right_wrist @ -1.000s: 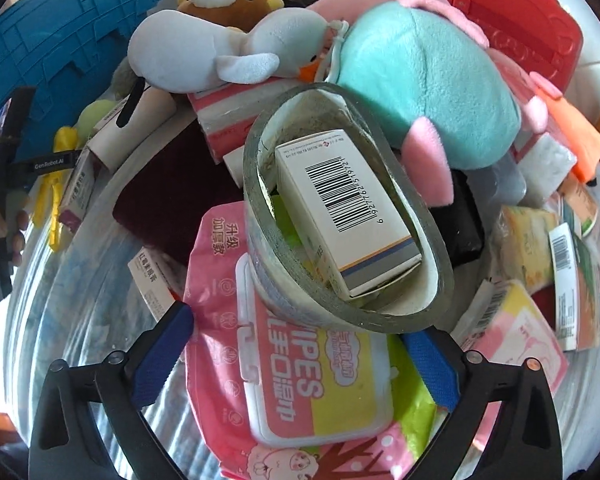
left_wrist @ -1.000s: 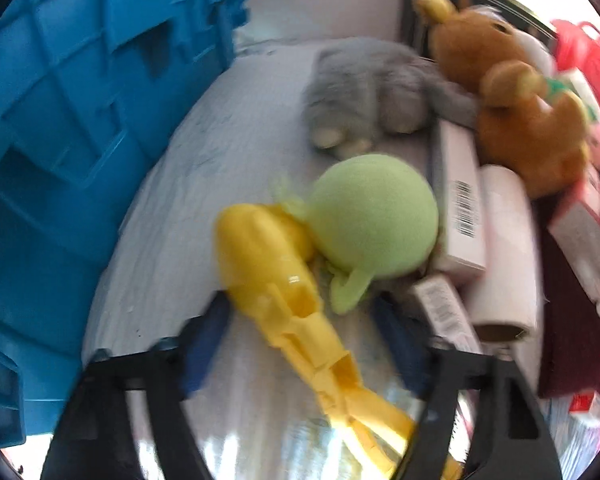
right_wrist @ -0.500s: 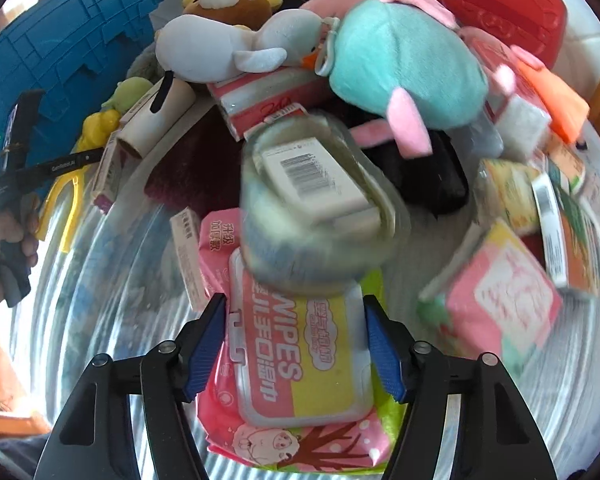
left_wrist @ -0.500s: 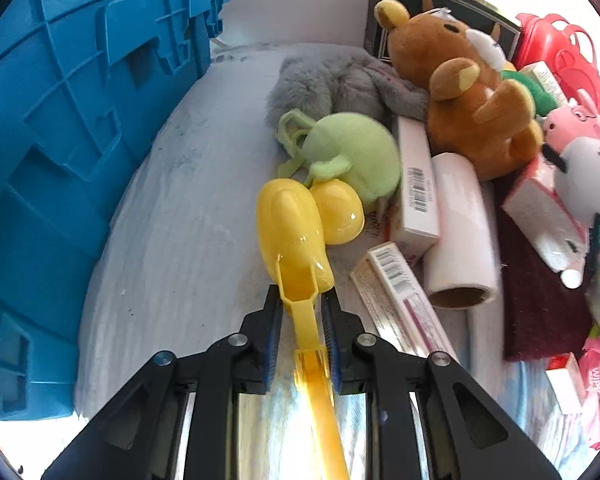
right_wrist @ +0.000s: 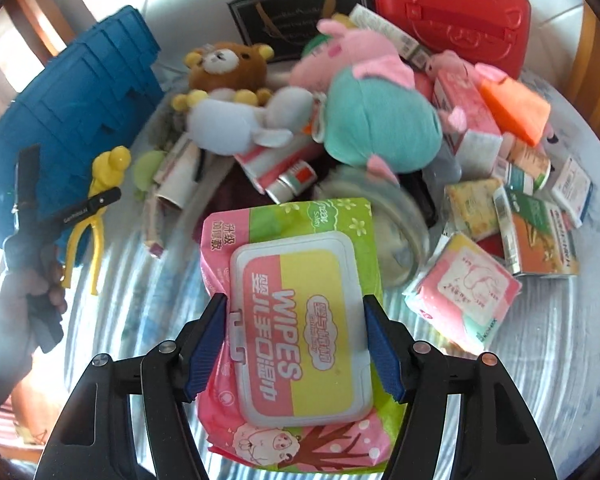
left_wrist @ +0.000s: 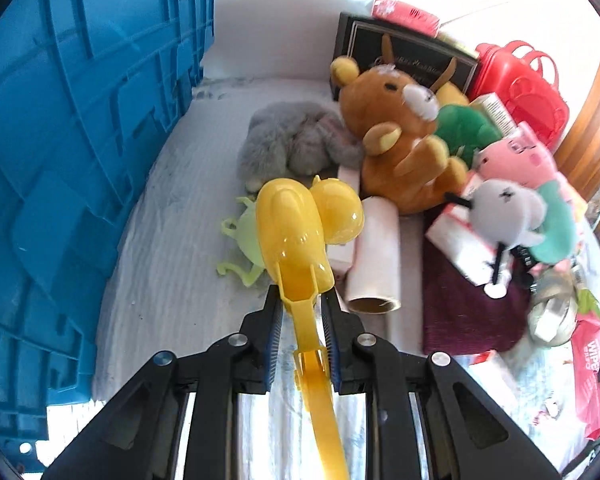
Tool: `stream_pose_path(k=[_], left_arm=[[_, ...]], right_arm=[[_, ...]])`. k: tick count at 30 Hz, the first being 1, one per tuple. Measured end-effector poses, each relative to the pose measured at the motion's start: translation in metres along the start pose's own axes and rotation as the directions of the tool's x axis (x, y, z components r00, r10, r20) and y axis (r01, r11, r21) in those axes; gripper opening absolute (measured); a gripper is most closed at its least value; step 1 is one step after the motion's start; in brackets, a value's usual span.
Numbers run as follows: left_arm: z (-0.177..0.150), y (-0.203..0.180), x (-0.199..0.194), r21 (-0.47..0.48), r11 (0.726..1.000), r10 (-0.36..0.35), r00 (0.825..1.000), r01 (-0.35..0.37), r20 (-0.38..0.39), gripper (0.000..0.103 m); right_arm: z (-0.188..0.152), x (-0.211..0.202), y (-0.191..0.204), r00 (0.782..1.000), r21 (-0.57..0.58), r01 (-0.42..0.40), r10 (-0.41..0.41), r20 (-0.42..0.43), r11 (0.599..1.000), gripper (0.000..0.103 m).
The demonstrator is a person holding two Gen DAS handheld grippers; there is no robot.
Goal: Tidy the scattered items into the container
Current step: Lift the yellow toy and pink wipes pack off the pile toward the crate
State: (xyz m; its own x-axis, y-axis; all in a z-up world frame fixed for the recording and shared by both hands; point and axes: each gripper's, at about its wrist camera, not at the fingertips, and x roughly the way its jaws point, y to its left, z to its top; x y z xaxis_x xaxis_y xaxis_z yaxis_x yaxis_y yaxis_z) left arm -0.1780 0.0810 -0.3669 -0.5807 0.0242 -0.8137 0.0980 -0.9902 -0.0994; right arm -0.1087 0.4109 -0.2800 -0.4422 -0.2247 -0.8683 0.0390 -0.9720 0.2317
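Observation:
My left gripper (left_wrist: 300,312) is shut on the handle of a yellow plastic scoop-tongs toy (left_wrist: 300,224), which hangs above the white table with its two round cups forward. The same toy (right_wrist: 108,168) shows at the left in the right wrist view, held by a person's hand (right_wrist: 24,300). My right gripper (right_wrist: 295,304) is shut on a pink and green wipes pack (right_wrist: 300,308), pads pressing both sides of its lid, lifted off the table. The blue crate (left_wrist: 80,140) stands at the left, its ribbed wall close to the toy.
Under the tongs lie a pale green plush (left_wrist: 244,236), a paper roll (left_wrist: 374,256), a grey plush (left_wrist: 296,140) and a brown bear (left_wrist: 400,140). A teal plush (right_wrist: 380,120), a clear ring (right_wrist: 396,216), a red case (right_wrist: 452,8) and several small boxes crowd the right.
Both grippers closed and rose: the left on the yellow toy's handle, the right on the wipes pack. The clear ring with a box slid off the pack.

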Motion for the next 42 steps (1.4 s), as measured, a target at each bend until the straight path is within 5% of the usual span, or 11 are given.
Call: stream_pose_path(k=[24, 42], left_arm=[[0.042, -0.016, -0.108, 0.08, 0.994, -0.077, 0.993, 0.07, 0.084, 0.019], [0.064, -0.051, -0.178, 0.172, 0.98, -0.13, 0.981, 0.105, 0.144, 0.019]], right_arm=[[-0.001, -0.094, 0.033, 0.991, -0.002, -0.022, 0.023, 0.13, 1.0, 0.066], [0.014, -0.161, 0.041, 0.961, 0.012, -0.023, 0.019, 0.275, 1.0, 0.066]])
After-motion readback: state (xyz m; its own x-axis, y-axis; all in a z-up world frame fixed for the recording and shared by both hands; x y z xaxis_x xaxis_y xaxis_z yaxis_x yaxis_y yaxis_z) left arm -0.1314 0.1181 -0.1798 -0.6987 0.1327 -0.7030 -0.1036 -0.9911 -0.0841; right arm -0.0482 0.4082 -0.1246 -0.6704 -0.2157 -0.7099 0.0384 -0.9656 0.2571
